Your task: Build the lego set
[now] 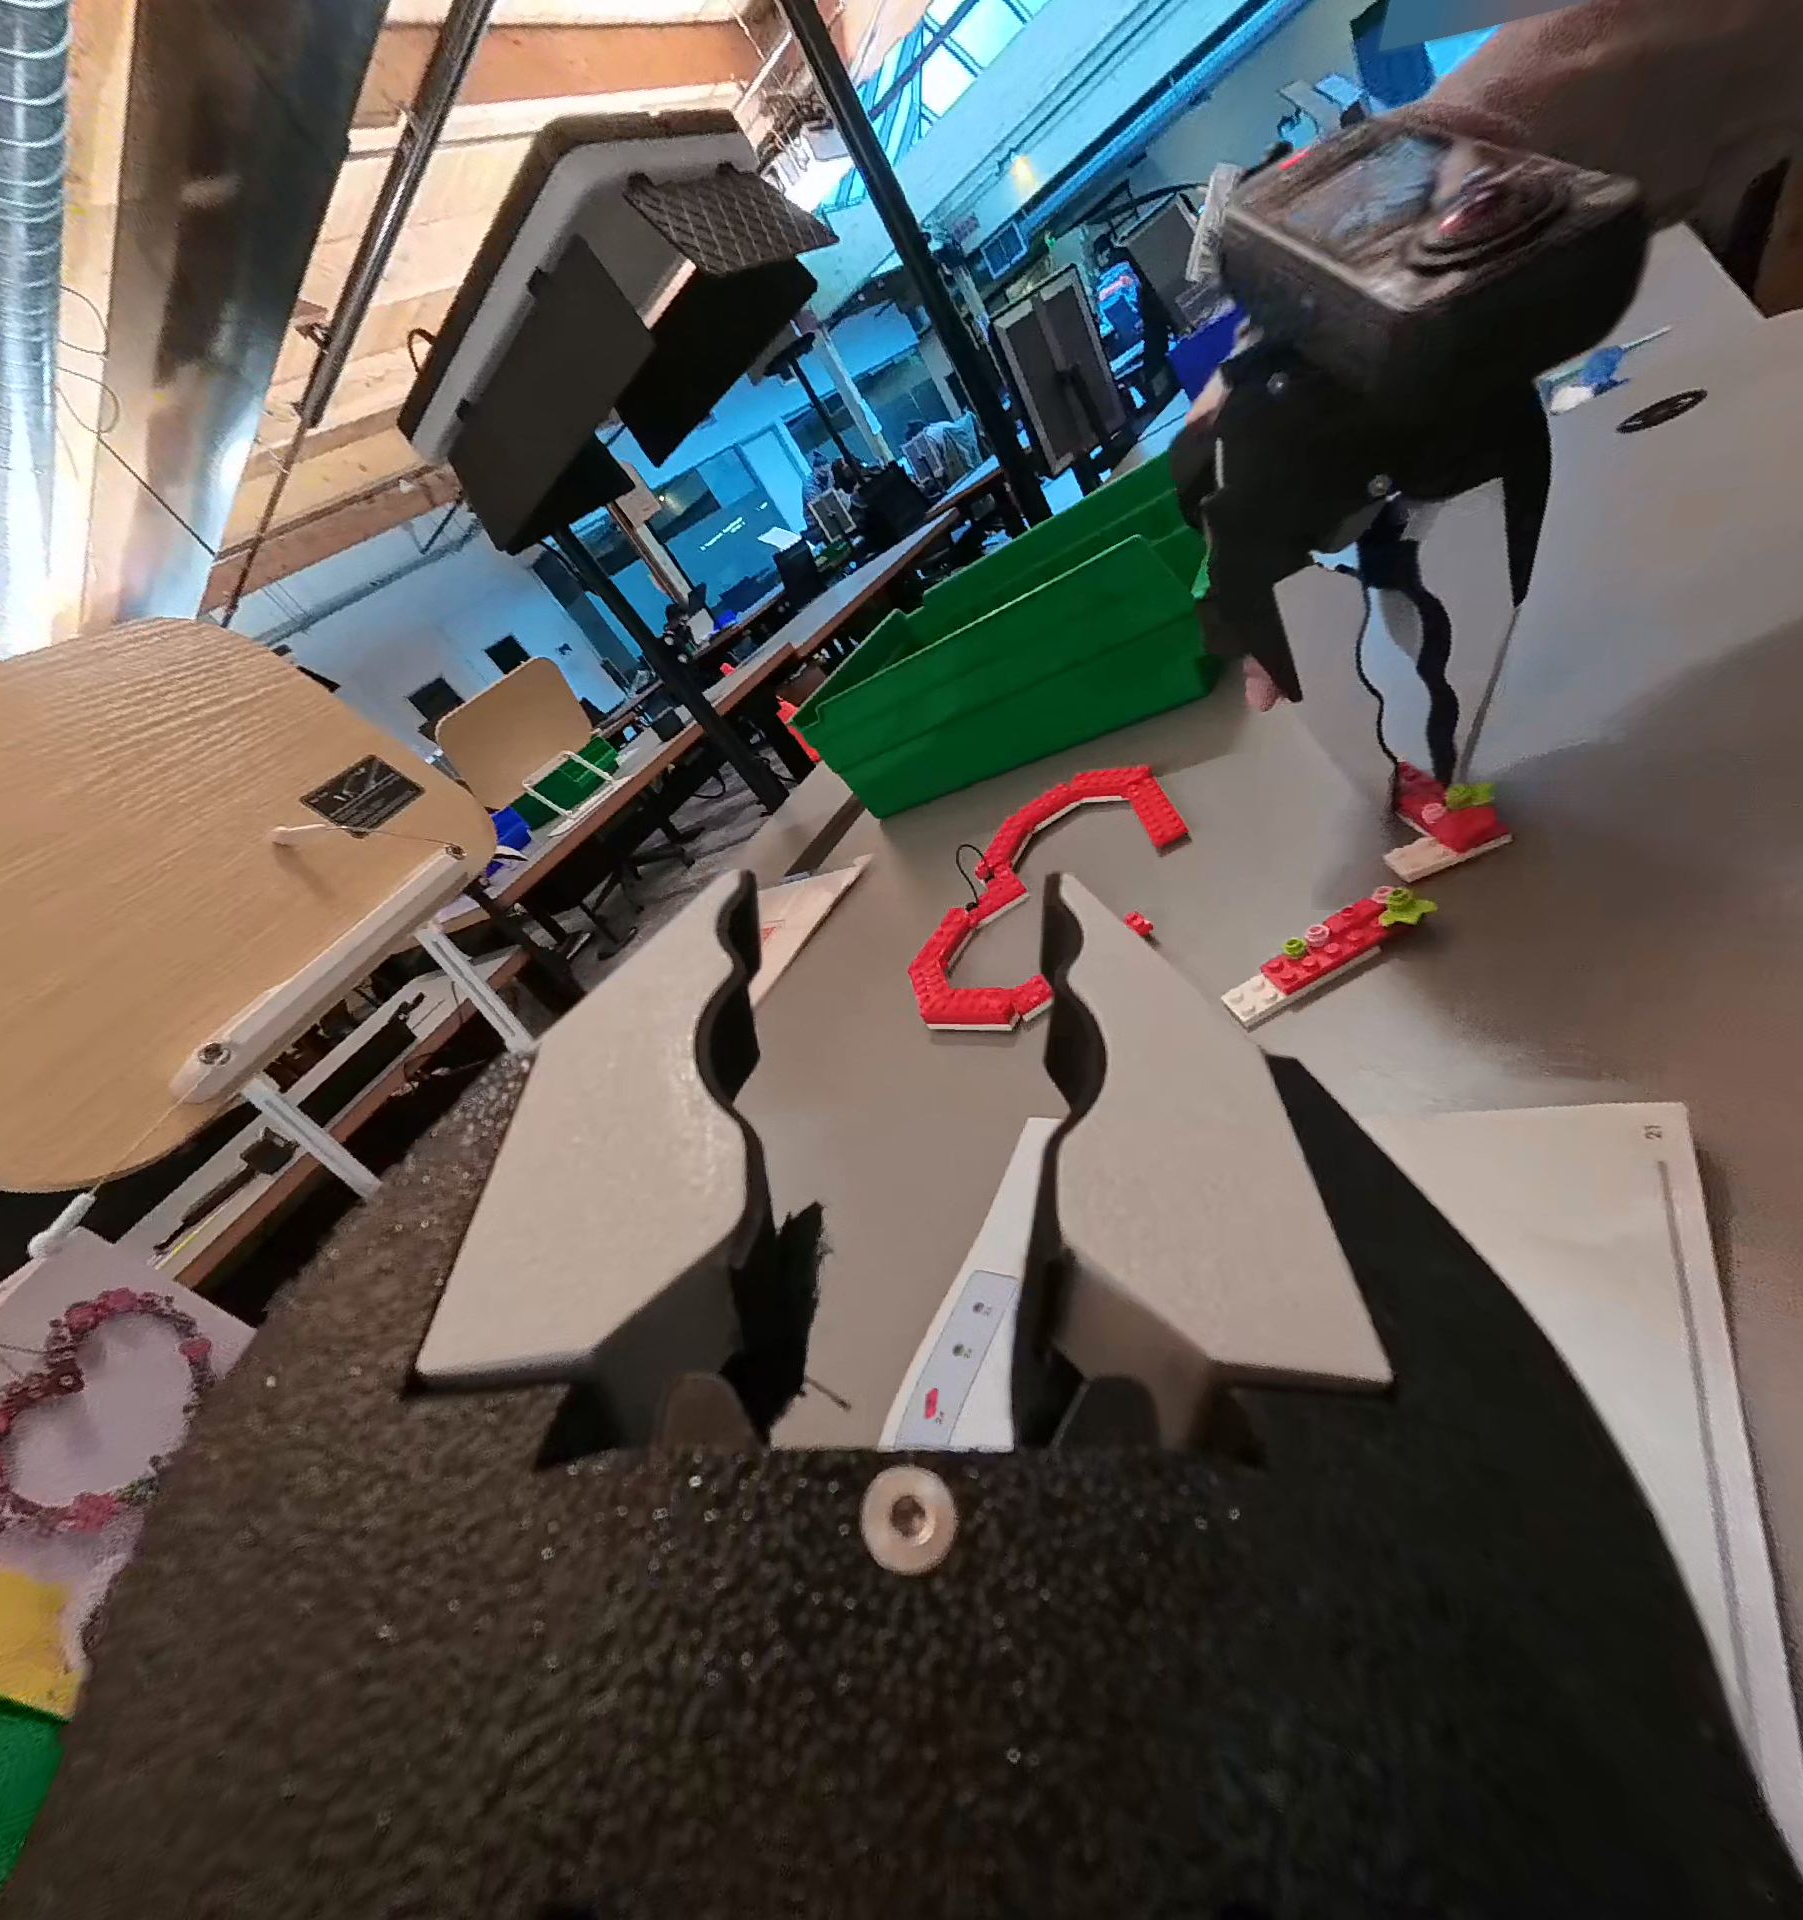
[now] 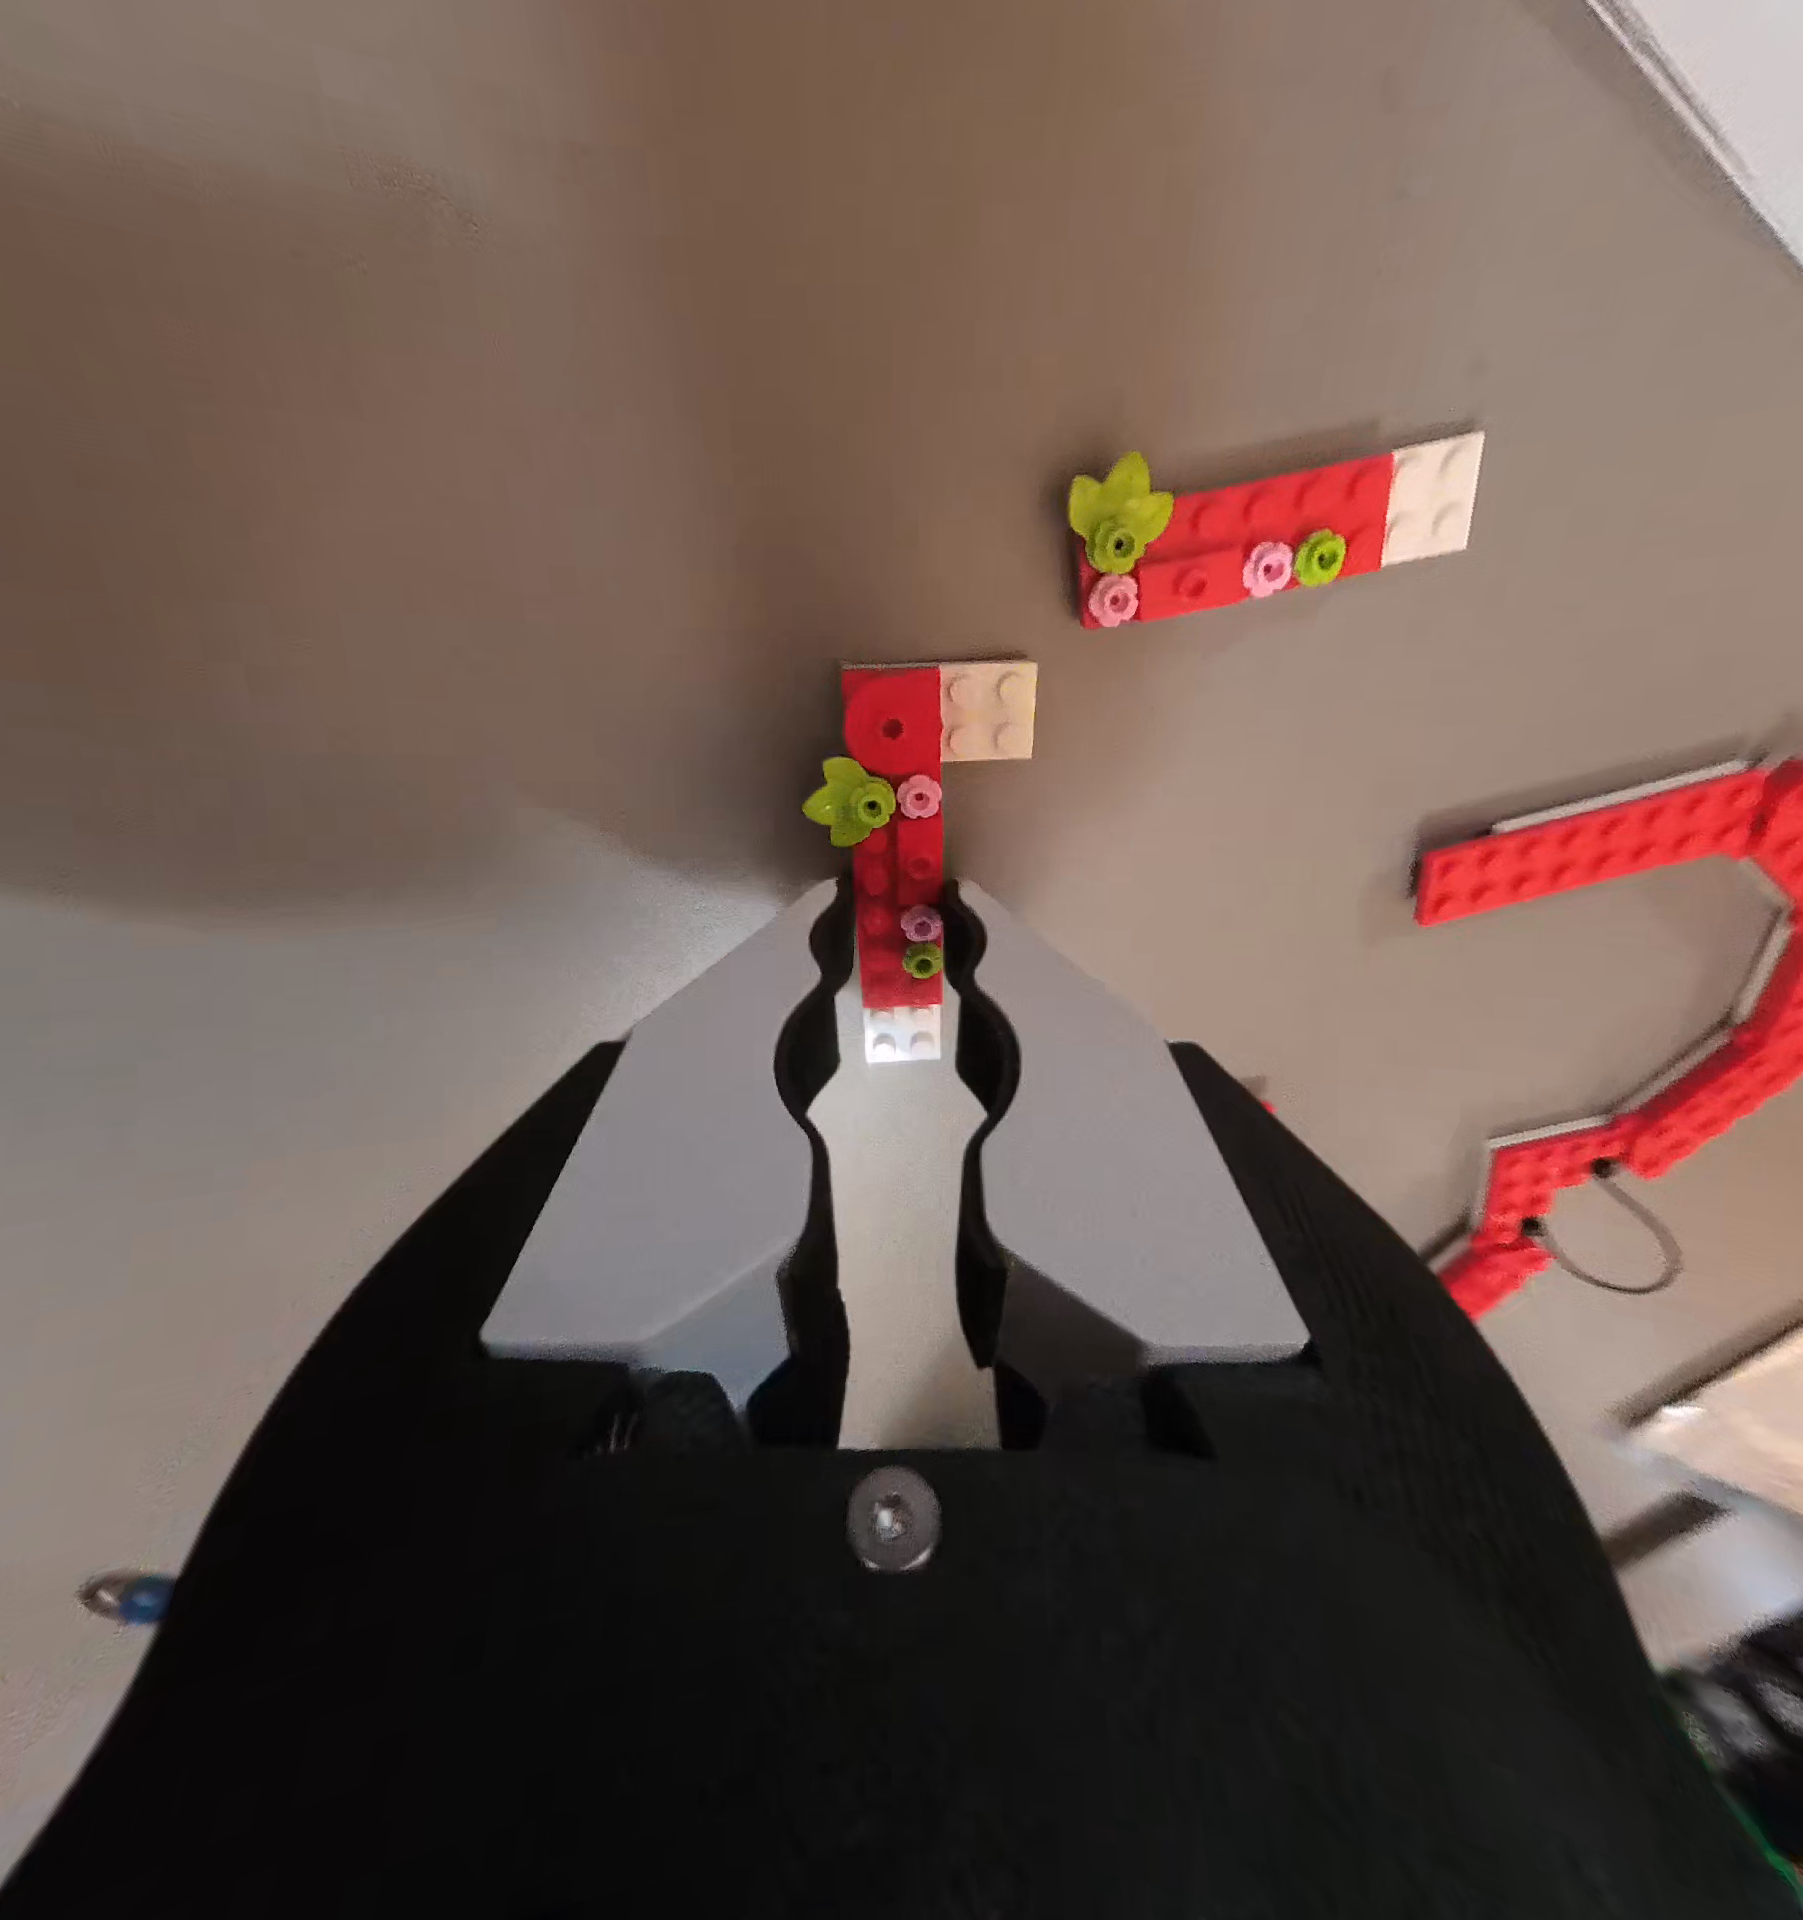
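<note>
Here the right gripper (image 2: 895,883) stands over the grey table (image 2: 461,416), its fingertips set closely on either side of an L-shaped red piece (image 2: 892,821) with white end plates and small green and pink flowers; the gap is narrow, but whether the tips actually press the piece cannot be told. To the right lies a straight red strip (image 2: 1276,530) with the same flowers, well apart, and farther right a curved red frame (image 2: 1645,1039), cut off at the picture edge. Left of the L-piece the table is bare. The left gripper (image 1: 902,904) hovers wide open and empty near the table's near edge, above a white instruction sheet (image 1: 1562,1299); the sheet is partly hidden by its body. Only the left wrist view shows the green bins (image 1: 1011,675) at the far side of the table, and the box picture of a heart wreath (image 1: 76,1423) at lower left. It also shows the whole frame as an open arc.
</note>
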### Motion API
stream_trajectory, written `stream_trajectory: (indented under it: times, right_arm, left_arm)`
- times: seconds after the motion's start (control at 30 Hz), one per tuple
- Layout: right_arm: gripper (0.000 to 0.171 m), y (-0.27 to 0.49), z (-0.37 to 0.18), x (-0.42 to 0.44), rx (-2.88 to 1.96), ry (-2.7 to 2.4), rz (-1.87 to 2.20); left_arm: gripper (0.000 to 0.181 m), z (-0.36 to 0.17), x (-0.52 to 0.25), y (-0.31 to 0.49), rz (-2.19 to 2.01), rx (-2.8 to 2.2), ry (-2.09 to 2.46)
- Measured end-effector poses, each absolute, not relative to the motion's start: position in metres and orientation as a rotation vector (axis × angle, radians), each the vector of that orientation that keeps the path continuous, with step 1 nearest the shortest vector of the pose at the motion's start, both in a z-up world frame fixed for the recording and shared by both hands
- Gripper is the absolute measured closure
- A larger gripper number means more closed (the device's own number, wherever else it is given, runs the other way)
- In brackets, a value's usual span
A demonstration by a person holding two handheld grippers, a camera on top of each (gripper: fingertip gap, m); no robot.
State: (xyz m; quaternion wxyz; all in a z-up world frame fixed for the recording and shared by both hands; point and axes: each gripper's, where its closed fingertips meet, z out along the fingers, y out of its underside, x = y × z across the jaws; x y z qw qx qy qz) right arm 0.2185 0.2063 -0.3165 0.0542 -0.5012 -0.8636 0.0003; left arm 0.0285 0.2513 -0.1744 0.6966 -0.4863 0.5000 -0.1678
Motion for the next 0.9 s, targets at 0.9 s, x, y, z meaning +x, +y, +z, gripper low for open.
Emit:
stream_trajectory:
  times: [0.9]
  right_arm:
    - [0.116,0.313,-0.153,0.277,-1.128,-0.52,0.001]
  left_arm:
    - [0.141,-0.214,0.032,0.21,-0.79,-1.683,1.324]
